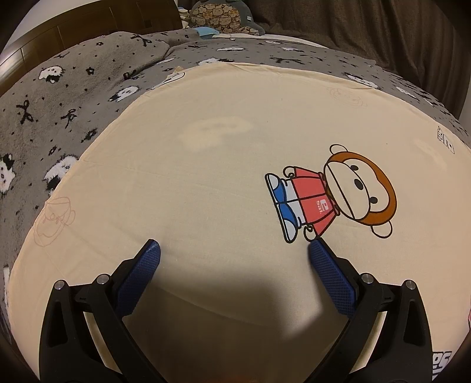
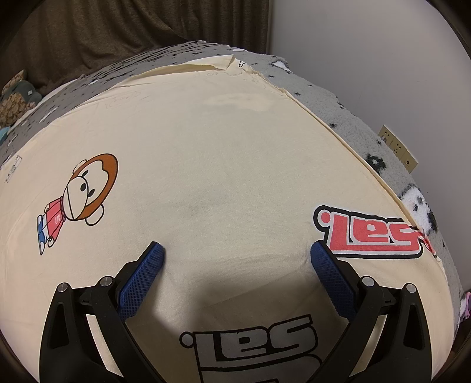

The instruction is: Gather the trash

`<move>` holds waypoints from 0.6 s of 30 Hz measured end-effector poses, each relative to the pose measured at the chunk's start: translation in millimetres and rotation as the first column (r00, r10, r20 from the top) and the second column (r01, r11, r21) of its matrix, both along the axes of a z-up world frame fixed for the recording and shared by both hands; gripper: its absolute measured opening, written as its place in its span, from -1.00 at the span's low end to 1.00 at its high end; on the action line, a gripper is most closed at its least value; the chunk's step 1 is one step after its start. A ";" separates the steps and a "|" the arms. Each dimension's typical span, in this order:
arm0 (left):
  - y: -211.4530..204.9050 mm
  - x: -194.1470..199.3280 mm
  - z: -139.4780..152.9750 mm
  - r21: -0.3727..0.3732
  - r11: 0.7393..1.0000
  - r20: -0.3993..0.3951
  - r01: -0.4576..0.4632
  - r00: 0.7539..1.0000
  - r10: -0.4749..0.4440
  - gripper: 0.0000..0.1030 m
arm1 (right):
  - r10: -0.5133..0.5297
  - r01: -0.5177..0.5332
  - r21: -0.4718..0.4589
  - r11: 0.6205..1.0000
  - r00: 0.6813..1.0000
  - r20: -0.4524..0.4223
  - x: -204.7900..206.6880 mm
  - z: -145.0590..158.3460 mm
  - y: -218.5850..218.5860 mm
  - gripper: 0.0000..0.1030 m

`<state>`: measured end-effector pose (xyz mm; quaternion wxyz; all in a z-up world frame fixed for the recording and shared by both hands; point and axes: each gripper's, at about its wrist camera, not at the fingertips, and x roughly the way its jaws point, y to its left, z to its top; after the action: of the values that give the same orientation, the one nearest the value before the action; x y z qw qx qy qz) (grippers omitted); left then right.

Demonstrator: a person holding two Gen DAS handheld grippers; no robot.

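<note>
On the far left of the bed, a grey fleece blanket [image 1: 59, 123] with black and white animal figures covers the mattress, running back to a wooden headboard [image 1: 88, 26] and a patterned plush toy [image 1: 220, 17] near the top edge. Over the blanket lies a cream sheet [image 1: 206, 176], spread flat, with a faint pale mark near its middle. The left claw [image 1: 234, 250] hangs above this sheet with its jaws wide apart and nothing between them; its blue pads [image 1: 150, 256] carry nothing. Just beyond its right finger is a printed cartoon monkey [image 1: 332, 191] in a red shirt.

Moving right, the right claw [image 2: 237, 252] stands over the same sheet, likewise spread wide and empty. Printed red lettering [image 2: 371, 232] sits just past its right finger and grey lettering [image 2: 253, 344] lies below it. The sheet's right edge meets the blanket again, then a pale wall with a wall socket [image 2: 399, 147]. A dark curtain [image 2: 117, 29] closes the back.

Finding on the task's thing: no trash shows in either view. No wrapper, paper, scrap or bin can be made out on the sheet or blanket. Whether trash lies outside the views cannot be told.

Judgement: either the visible surface is already cleared, or collection has not begun here. With both claws empty, no pickup is in hand.
</note>
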<state>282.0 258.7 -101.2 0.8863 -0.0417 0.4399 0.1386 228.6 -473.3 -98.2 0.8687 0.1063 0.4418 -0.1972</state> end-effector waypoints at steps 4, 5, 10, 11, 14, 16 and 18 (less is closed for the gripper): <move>-0.2 -0.4 0.4 0.004 1.000 0.002 -0.001 1.000 0.001 0.87 | 0.000 0.000 0.000 1.000 1.000 0.000 0.0 0.0 -0.1 0.95; -0.3 -0.7 0.4 0.006 1.000 0.003 -0.001 1.000 0.001 0.87 | 0.000 0.000 0.000 1.000 1.000 0.000 -0.1 0.0 -0.1 0.95; -0.9 -0.6 0.8 0.010 1.000 0.002 0.000 1.000 0.000 0.87 | 0.000 0.000 0.000 1.000 1.000 0.000 -0.1 0.0 -0.1 0.95; -0.4 -0.5 0.9 0.006 1.000 0.002 -0.001 1.000 0.001 0.87 | 0.000 0.000 0.000 1.000 1.000 0.000 -0.1 0.0 -0.2 0.95; -0.6 -0.6 1.1 0.007 1.000 0.003 -0.001 1.000 0.001 0.87 | 0.000 0.000 0.000 1.000 1.000 0.000 -0.1 0.0 -0.2 0.95; -0.6 -0.5 1.1 0.007 1.000 0.003 -0.001 1.000 0.001 0.87 | 0.000 0.000 0.000 1.000 1.000 0.000 0.0 0.1 -0.1 0.95; -0.3 -0.6 1.2 0.004 1.000 0.005 -0.001 1.000 0.001 0.87 | 0.000 0.000 0.000 1.000 1.000 0.000 -0.1 0.0 -0.2 0.95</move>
<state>281.4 258.4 -100.0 0.8874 -0.0405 0.4375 0.1397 228.5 -473.5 -98.1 0.8686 0.1065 0.4419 -0.1972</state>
